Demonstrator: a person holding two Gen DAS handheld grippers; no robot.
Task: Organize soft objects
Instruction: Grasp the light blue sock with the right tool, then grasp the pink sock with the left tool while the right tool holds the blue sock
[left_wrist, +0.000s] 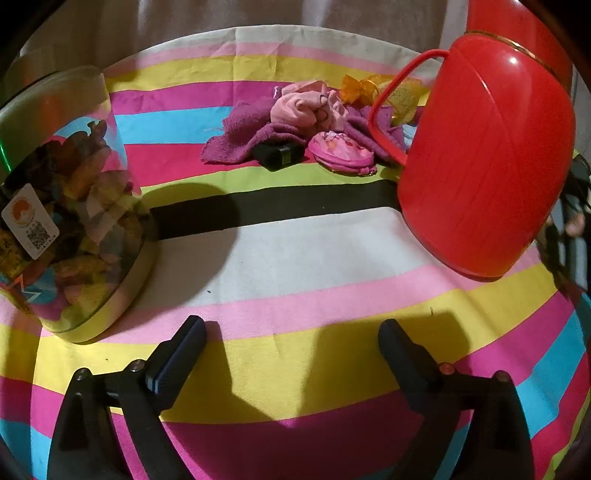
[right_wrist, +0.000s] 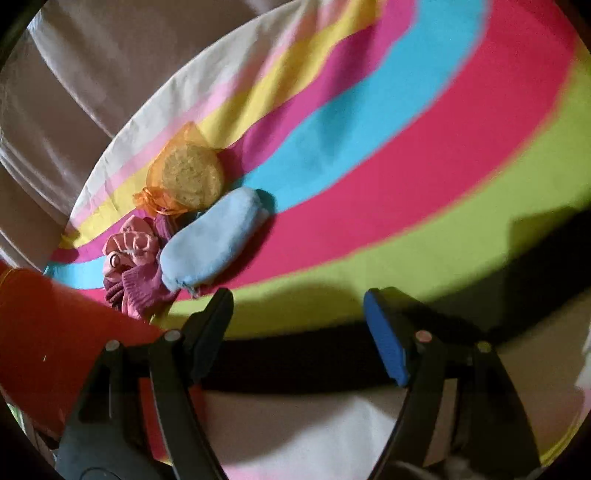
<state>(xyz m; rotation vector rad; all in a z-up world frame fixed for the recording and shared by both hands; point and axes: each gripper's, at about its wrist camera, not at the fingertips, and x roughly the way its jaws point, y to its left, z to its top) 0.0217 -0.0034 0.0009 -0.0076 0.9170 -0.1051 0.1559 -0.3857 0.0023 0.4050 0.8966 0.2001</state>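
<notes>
A heap of soft things lies at the far side of the striped cloth: a purple knit piece (left_wrist: 243, 133), a pink bundle (left_wrist: 303, 107), a pink pouch (left_wrist: 341, 151), a small black item (left_wrist: 279, 155) and an orange mesh bag (left_wrist: 360, 88). My left gripper (left_wrist: 291, 326) is open over the yellow stripe, nothing between its fingers. In the right wrist view the same heap sits at the left: the orange mesh bag with a yellow sponge (right_wrist: 188, 177), a light blue sock-like piece (right_wrist: 214, 243), the pink bundle (right_wrist: 131, 245) and purple knit (right_wrist: 142, 291). My right gripper (right_wrist: 299, 299) is open and empty, just right of the heap.
A red plastic bucket (left_wrist: 484, 162) with a handle stands at the right, close to the heap; its wall (right_wrist: 55, 343) fills the right wrist view's lower left. A clear jar (left_wrist: 70, 206) packed with colourful soft pieces stands at the left. Part of a hand (left_wrist: 576, 221) shows at the far right edge.
</notes>
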